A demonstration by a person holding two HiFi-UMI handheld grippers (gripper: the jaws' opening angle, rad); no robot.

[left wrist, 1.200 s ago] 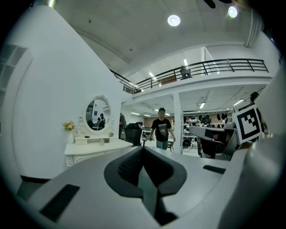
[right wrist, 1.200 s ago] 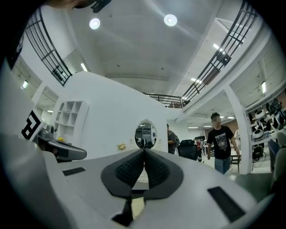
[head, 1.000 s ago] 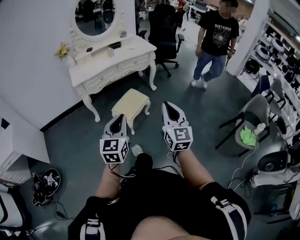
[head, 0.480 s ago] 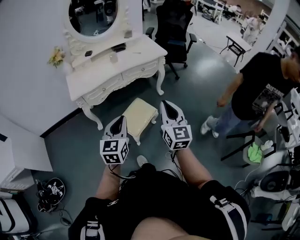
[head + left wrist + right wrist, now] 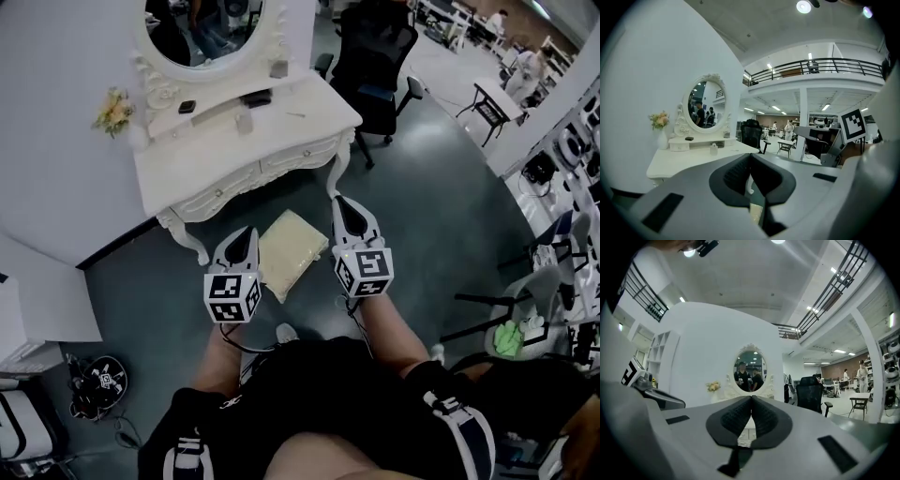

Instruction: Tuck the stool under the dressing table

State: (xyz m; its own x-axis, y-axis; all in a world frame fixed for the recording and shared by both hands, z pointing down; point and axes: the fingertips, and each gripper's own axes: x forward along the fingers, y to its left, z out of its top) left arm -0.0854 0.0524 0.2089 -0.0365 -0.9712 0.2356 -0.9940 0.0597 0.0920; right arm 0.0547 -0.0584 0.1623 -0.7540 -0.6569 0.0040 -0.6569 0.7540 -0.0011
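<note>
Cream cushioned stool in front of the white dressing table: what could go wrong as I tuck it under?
Both the left gripper and the right gripper are shut and hold nothing, so a push on the cream cushioned stool may slip or skew it. Skewed, it could knock a curved leg of the white dressing table, perhaps toppling the small white bottle on top.

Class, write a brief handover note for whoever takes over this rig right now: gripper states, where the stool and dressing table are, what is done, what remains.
Left gripper: shut, empty, by the stool's left edge in the head view; contact unclear.
Right gripper: shut, empty, by the stool's right edge.
Stool: on the floor in front of the dressing table, askew to it.
Done: stool not yet tucked in.
Left: probably straighten the stool and slide it under between the legs.
</note>
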